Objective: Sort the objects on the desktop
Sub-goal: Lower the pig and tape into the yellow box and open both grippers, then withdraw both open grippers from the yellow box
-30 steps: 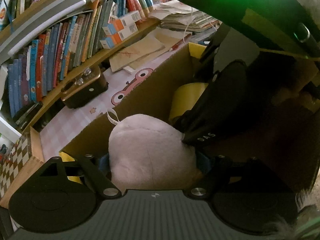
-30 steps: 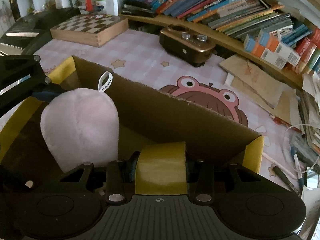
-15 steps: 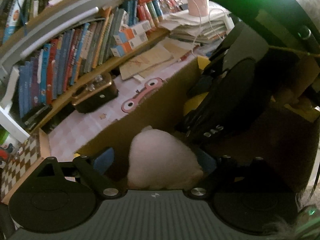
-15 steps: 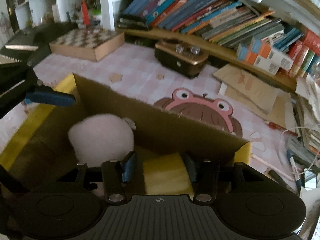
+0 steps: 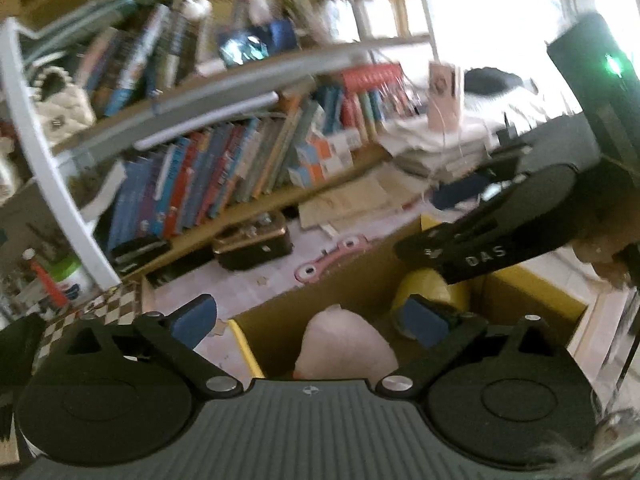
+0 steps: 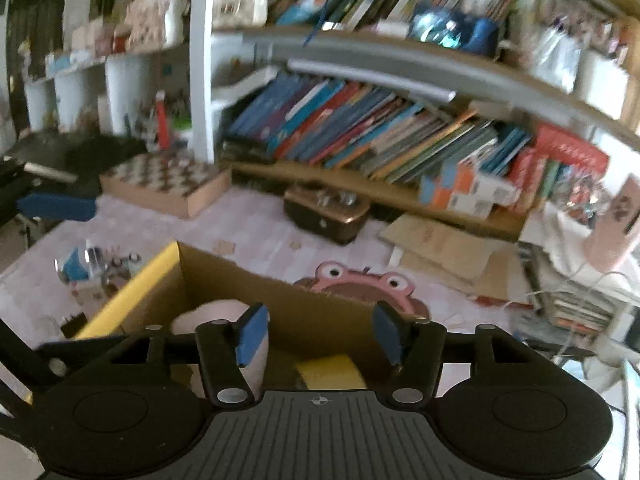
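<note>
A cardboard box (image 5: 352, 280) (image 6: 224, 280) with yellow flaps stands on the pink checked desk. Inside it lie a pink plush ball (image 5: 344, 344) (image 6: 216, 312) and a yellow tape roll (image 5: 432, 288) (image 6: 332, 372). My left gripper (image 5: 308, 320) hangs above the box, its jaws opening wide, nothing touching the blue pads. My right gripper (image 6: 318, 336) is also above the box with its jaws opening; the tape roll lies below and between them, free of the pads. The right gripper's body (image 5: 500, 240) crosses the left wrist view.
Behind the box are a brown radio-like case (image 6: 324, 212) (image 5: 252, 240), a chessboard box (image 6: 164, 184), cardboard sheets (image 6: 444, 248) and a shelf of books (image 6: 360, 132). Small clutter (image 6: 96, 268) lies left of the box. A pink frog picture (image 6: 360, 280) is on the desk mat.
Both grippers let go of their loads: the plush ball and the tape roll dropped into the box. Both rose and tilted up, jaws spreading, so more of the shelves shows.
</note>
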`<state>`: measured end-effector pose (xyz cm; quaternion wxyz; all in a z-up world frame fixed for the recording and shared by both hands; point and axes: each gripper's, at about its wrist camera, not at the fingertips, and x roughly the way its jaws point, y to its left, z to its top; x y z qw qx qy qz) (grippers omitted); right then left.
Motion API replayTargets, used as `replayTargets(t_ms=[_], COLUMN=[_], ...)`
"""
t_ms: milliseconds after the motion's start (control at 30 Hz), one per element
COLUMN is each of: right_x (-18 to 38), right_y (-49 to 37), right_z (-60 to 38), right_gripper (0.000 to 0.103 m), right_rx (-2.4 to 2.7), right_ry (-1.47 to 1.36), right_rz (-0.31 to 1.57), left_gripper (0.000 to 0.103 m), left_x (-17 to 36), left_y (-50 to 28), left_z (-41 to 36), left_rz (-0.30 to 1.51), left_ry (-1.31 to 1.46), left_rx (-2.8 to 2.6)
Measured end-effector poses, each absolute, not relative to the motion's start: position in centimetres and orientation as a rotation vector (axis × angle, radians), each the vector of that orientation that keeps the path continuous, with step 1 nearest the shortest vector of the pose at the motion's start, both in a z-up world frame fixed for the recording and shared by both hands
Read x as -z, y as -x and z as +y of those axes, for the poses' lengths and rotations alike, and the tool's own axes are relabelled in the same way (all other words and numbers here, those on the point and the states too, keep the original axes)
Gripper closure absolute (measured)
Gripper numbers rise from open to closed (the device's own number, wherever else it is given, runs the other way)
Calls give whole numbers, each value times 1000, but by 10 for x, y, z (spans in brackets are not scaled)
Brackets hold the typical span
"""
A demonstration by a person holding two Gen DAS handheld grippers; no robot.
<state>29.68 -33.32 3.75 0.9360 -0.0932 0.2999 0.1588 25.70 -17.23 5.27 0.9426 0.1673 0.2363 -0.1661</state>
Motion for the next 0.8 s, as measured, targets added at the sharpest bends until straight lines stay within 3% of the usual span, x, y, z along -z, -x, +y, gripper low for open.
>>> replayTargets(t_ms=[433,800], right_x=[-61,-43], right_y=[-215,-151], right_z=[-343,-323], right_gripper=[38,38], right_rx=[-202,-55], right_ry=[78,17], right_rz=[466,456], left_gripper=[0,0], left_x=[-69,-52], left_y=[-184,-133], left_z=[-129,-90], left_rz=[402,412], left_ry=[-131,-42], left_rx=[191,145])
